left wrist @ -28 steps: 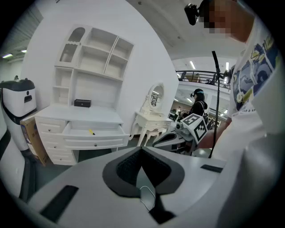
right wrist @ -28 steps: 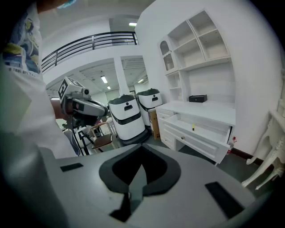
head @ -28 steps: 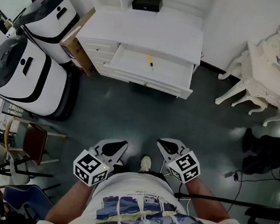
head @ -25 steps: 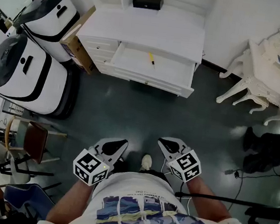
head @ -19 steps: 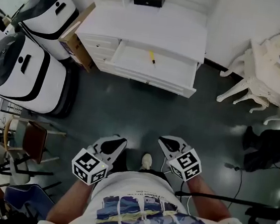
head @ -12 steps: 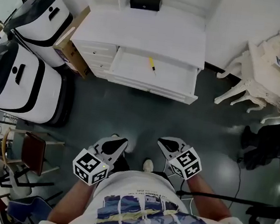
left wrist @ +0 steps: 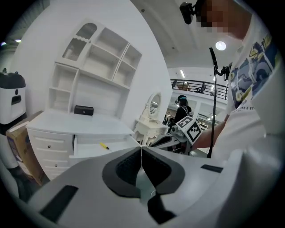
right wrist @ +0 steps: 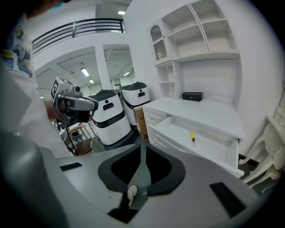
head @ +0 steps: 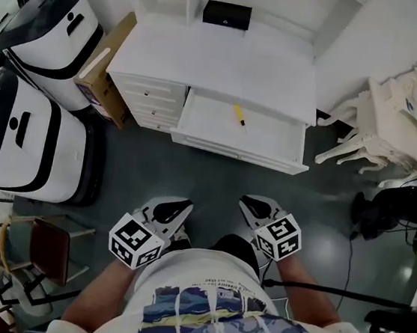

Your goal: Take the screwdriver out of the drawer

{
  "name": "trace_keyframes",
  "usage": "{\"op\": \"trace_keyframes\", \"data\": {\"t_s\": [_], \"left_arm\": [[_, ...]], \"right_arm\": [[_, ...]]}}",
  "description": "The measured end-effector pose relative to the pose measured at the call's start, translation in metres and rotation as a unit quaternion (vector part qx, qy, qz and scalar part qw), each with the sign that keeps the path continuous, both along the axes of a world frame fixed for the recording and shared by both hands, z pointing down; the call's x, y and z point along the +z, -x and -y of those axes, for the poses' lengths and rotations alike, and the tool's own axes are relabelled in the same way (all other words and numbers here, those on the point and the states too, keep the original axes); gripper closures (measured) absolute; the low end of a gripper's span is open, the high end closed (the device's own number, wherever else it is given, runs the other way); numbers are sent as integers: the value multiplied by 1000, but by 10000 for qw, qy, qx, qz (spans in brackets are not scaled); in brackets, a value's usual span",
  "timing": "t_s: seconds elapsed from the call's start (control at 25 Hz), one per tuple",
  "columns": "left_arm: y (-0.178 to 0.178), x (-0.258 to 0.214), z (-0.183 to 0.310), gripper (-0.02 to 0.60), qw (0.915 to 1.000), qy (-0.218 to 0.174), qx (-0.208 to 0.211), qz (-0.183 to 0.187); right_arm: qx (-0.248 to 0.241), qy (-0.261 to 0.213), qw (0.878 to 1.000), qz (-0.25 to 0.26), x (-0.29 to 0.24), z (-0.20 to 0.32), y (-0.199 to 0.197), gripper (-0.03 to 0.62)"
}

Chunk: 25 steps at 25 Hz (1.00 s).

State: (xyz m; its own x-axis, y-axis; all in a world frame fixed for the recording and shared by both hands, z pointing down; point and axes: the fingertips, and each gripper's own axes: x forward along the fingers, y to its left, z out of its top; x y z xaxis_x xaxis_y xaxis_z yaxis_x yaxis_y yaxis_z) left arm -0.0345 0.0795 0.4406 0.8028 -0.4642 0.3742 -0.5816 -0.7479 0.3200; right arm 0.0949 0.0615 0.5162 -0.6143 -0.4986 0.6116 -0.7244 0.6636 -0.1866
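Dark floor (head: 192, 175), white furniture along the wall. Nearest me, both grippers sat low in front of my shirt, well short of the work.

Left gripper (head: 171, 212): jaws together, tips touching, nothing in them.

Right gripper (head: 255, 205): jaws just opening, only a sliver of gap, nothing between them.

Beyond a stretch of bare floor stood the desk (head: 229, 59) with its drawer (head: 233, 151) pulled out. The screwdriver (head: 239, 114), yellow-handled, lay flat on the drawer bottom, towards the back and roughly mid-width, clear of the walls.

Step in hand, as I judged it: the approach. To do it well:
- Close in square to the drawer front.
- Get the right jaws fully apart before reaching in.
- Clear the front rim, then come down over the handle, across its length.
- Keep the left gripper free to steady the drawer if it shifts.
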Motion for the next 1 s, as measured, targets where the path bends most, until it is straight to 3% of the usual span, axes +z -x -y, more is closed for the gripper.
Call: {"op": "trace_keyframes", "data": {"t_s": [0.16,0.6,1.0], "left_arm": [[33,7,13,568,9999,69,-60,-71],[67,7,76,566,9971,223,-723,-78],[45,-3,160,567,9932,306,-1102,199]], "right_arm": [[93,-14,9998,-199,7,24,24,491],[274,64,9970,-727,45,147,-5,491],[212,613,9910,-1167,139,269,-49,461]]}}
